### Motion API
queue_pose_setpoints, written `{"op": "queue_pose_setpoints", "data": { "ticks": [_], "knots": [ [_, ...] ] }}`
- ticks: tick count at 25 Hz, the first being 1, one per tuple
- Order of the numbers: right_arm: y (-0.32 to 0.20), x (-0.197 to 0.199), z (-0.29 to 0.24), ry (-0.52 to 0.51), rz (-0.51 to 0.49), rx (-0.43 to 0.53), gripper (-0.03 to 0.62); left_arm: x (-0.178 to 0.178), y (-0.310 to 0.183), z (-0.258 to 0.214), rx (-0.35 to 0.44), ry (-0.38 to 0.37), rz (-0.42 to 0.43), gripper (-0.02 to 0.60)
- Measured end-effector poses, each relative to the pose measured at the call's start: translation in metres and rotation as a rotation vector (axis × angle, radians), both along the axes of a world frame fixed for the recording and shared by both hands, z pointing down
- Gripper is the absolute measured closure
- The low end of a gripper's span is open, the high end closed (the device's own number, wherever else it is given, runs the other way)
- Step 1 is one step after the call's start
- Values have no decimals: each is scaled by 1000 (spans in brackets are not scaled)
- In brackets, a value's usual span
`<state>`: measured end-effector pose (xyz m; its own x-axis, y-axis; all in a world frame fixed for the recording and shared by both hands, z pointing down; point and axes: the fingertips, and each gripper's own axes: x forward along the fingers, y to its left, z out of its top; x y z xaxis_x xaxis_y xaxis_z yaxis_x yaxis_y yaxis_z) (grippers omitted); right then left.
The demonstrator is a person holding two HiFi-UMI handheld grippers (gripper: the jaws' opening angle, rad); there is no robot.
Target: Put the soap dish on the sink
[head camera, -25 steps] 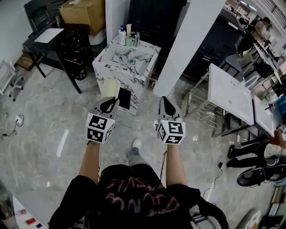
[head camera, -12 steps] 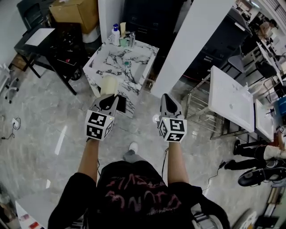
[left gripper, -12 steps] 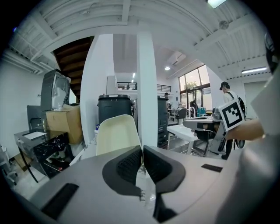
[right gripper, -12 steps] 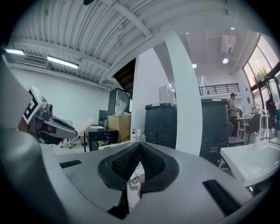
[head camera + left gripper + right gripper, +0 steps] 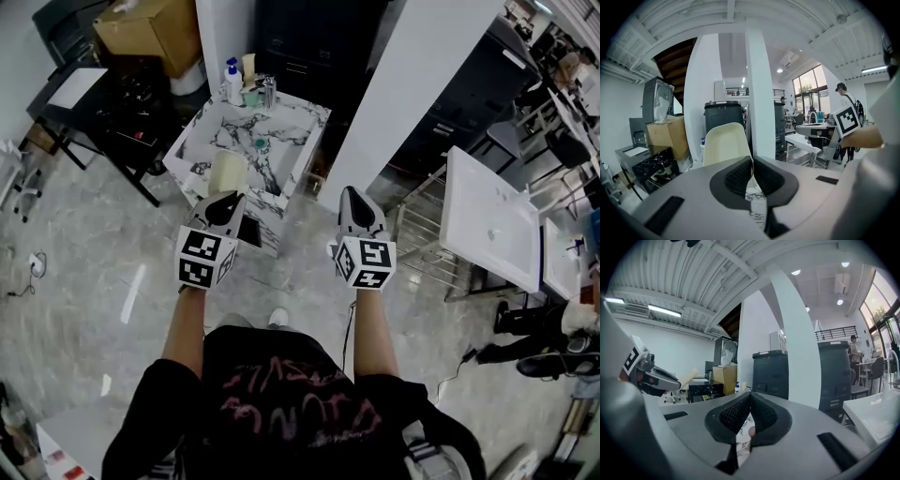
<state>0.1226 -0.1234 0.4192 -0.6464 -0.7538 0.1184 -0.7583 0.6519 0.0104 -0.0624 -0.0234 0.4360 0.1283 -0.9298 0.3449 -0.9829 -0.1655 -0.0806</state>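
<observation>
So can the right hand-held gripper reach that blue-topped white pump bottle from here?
Probably not yet: the right hand-held gripper hangs short of the white black-veined marble sink, and the blue-topped white pump bottle stands at its back edge. Nothing visible blocks the way.

The person wore a black short-sleeved T-shirt (image 5: 281, 403) with scrawled pink-red lettering across the front, and a pale shoe (image 5: 277, 317). The left gripper (image 5: 229, 201) and the right gripper (image 5: 348, 193) had smooth grey bodies tapering to a point, with black ribbed pads (image 5: 738, 174) lining the jaws and flat black rectangular insets (image 5: 663, 214) on the shells. Each carried a white cube printed with black square markers: the left cube (image 5: 205, 260) and the right cube (image 5: 365, 263).
</observation>
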Motion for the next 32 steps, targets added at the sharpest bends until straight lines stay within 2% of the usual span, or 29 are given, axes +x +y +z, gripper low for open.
{"op": "queue_pose_setpoints", "data": {
  "ticks": [7, 16, 32],
  "knots": [
    [-9, -16, 2, 3, -29, 3, 580, -7, -16, -6, 15, -5, -4, 551],
    [-40, -36, 12, 23, -10, -1, 580, -27, -53, 4, 3, 5, 22, 551],
    [-151, -86, 35, 28, 95, -46, 580, -77, -174, 34, -41, 33, 126, 551]
  ]
}}
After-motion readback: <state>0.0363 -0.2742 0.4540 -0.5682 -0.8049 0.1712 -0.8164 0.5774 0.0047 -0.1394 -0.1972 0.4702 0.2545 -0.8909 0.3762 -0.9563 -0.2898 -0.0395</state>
